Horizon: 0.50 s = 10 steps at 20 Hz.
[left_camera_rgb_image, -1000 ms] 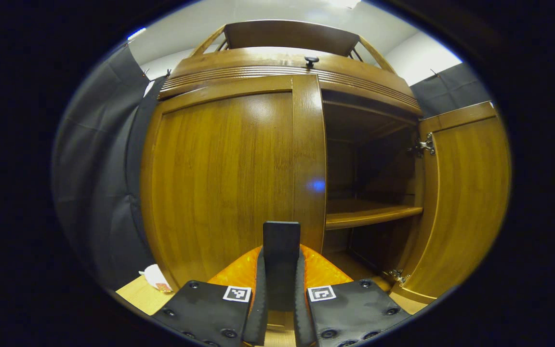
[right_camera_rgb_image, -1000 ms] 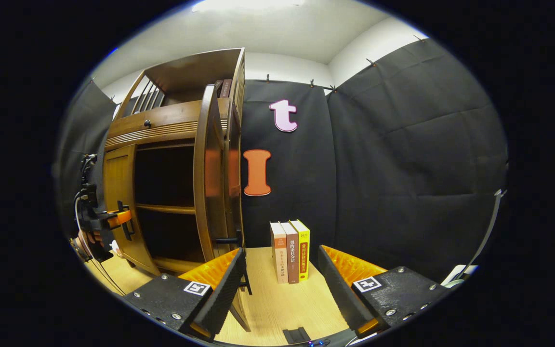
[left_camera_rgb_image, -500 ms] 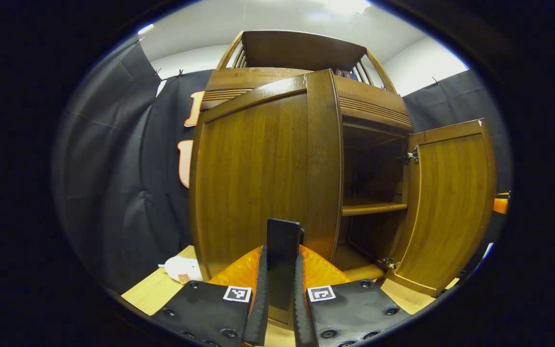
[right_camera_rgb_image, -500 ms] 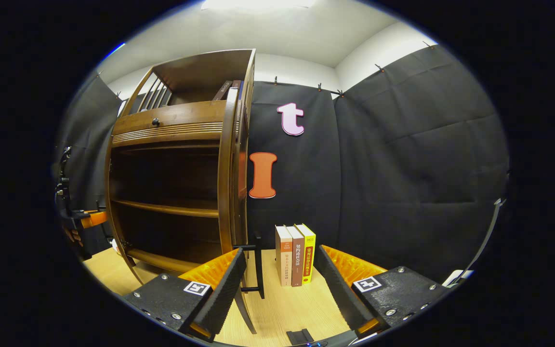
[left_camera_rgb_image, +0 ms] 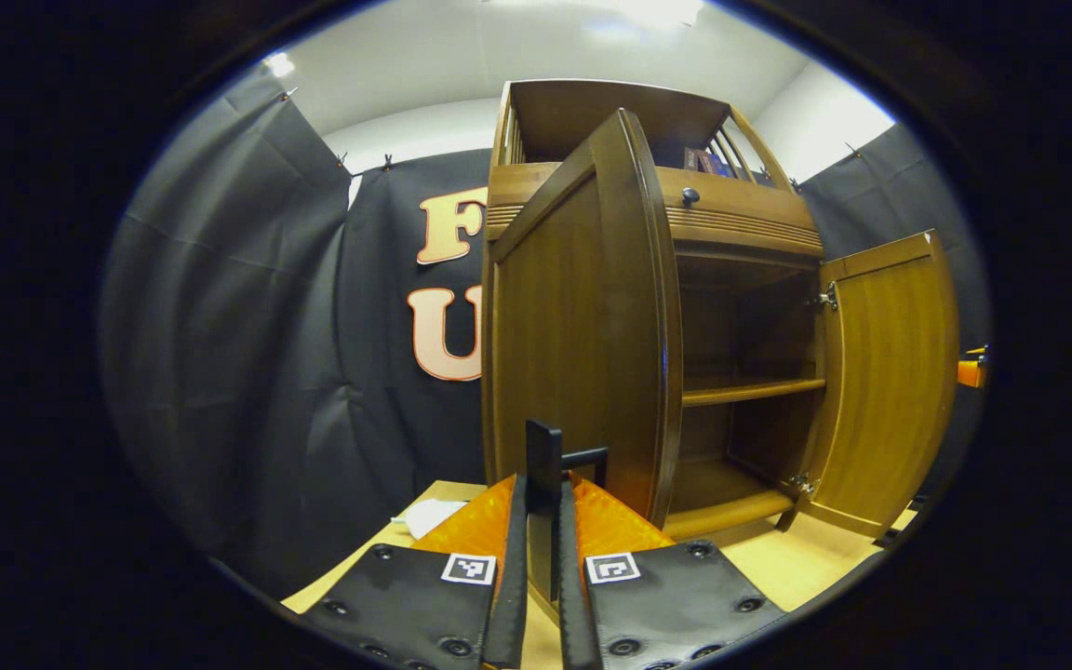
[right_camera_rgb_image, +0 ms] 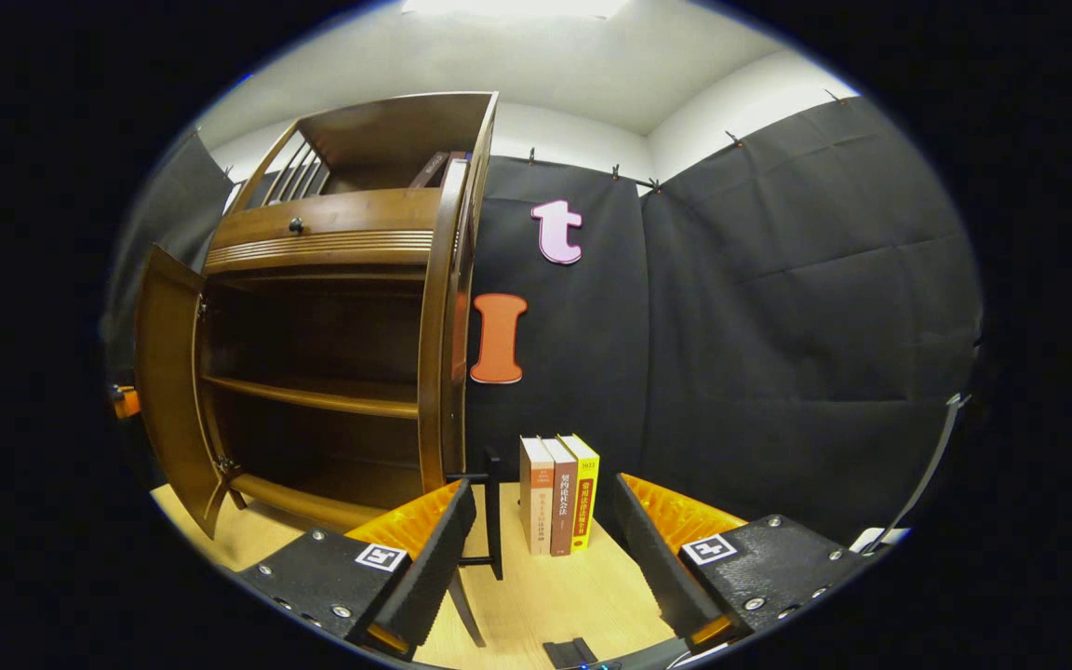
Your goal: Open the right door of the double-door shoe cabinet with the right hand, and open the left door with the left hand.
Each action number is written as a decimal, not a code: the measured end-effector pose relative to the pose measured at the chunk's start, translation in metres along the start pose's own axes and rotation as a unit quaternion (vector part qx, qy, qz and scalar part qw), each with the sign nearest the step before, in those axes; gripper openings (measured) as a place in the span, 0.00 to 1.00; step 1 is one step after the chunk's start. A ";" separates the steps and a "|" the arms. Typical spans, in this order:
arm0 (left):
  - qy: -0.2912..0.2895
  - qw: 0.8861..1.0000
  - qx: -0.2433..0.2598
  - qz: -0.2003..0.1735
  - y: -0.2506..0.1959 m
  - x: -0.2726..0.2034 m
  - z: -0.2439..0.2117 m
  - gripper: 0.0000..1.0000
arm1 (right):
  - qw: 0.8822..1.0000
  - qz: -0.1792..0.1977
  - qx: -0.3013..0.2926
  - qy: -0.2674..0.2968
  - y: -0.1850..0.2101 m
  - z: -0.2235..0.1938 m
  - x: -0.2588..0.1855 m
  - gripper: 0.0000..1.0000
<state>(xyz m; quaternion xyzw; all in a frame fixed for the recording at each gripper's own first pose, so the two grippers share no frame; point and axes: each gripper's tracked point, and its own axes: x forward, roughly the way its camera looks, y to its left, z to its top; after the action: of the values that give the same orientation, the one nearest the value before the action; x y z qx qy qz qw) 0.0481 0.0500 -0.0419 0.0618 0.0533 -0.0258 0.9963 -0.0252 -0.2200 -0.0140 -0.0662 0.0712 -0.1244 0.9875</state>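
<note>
The wooden shoe cabinet (left_camera_rgb_image: 741,223) stands with both doors swung out and its dark shelves showing. My left gripper (left_camera_rgb_image: 542,521) is shut on the black bar handle (left_camera_rgb_image: 542,447) of the left door (left_camera_rgb_image: 582,354), which I see almost edge-on. The right door (left_camera_rgb_image: 885,372) hangs wide open at the right. In the right gripper view, my right gripper (right_camera_rgb_image: 541,549) is open and holds nothing. The right door (right_camera_rgb_image: 443,326) stands edge-on just ahead of its left finger, with the door's handle (right_camera_rgb_image: 494,512) beside that fingertip. The left door (right_camera_rgb_image: 168,372) shows far left.
Three books (right_camera_rgb_image: 555,493) stand upright on the light wooden tabletop (right_camera_rgb_image: 582,586) against the black cloth wall, between my right fingers. A white crumpled item (left_camera_rgb_image: 429,514) lies on the tabletop left of the cabinet. A small knob (left_camera_rgb_image: 690,195) sits on the cabinet's top panel.
The left door has swung from nearly closed to wide open, with my left gripper still shut on its handle. My right gripper stayed open beside the right door.
</note>
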 end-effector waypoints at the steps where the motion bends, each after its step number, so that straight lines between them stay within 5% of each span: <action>1: 0.000 1.000 0.004 -0.005 0.007 0.000 0.000 0.22 | 1.000 -0.002 -0.003 -0.001 0.000 0.002 0.000 0.92; 10: 0.002 0.997 -0.018 -0.078 0.064 0.002 -0.004 0.22 | 1.000 -0.008 -0.014 0.018 -0.001 -0.004 0.002 0.92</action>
<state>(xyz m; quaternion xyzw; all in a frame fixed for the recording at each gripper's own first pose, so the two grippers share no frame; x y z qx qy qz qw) 0.0539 0.1136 -0.0383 0.0394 0.0602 -0.1019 0.9922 -0.0241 -0.2223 -0.0184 -0.0786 0.0901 -0.1323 0.9840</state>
